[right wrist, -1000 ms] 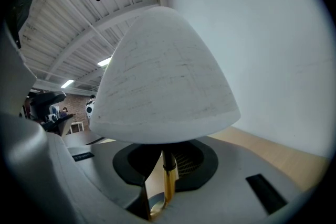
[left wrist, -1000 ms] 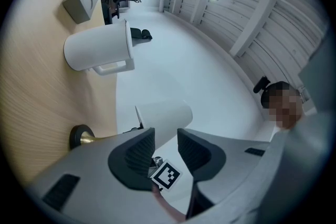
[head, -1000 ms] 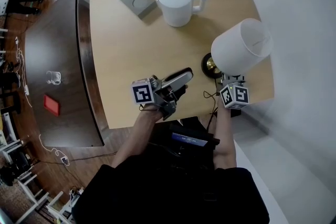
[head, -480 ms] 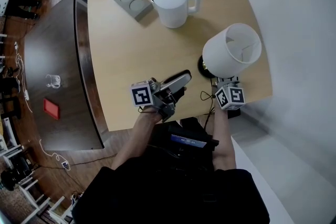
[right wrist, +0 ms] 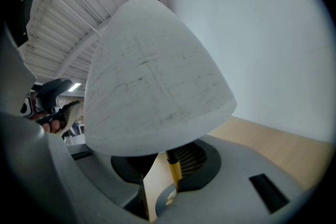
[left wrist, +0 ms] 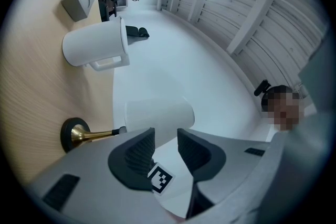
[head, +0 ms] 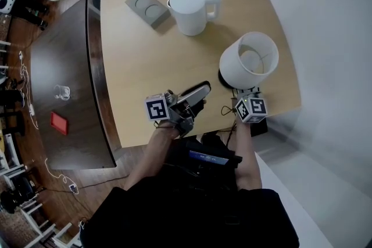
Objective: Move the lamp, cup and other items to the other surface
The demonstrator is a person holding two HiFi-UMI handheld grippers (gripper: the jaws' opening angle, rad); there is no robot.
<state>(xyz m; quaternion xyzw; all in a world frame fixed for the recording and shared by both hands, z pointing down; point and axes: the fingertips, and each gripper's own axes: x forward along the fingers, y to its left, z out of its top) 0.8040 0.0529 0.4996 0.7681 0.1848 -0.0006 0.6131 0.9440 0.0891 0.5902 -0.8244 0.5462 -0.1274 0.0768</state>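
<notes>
Black-and-white square markers are the print on show: one on the left cube of the left gripper, one on the right cube of the right gripper, and a third marker seen low between the left jaws in the left gripper view. They carry patterns, not letters.

The lamp stands on the light wood table near its front right corner. Its white shade is upright, with the open top facing the head camera, and its dark round base is mostly under the shade. The right gripper's jaws stand apart on either side of the brass stem. The stem lies against the right pad while bare tabletop shows between it and the left pad, so nothing is clamped. These jaws have just been opening. The left gripper is held over the front part of the table, just left of the lamp, with its jaws a little apart and empty, pointing toward the lamp base.

The white cup sits toward the far edge, well apart from the lamp, and a grey block with two round dimples lies just beside it.

A second ago the shade leaned away to the right, showing its side. Half a second ago it was partly righted, and now it is straight. The left gripper, cup and grey block keep their places.
</notes>
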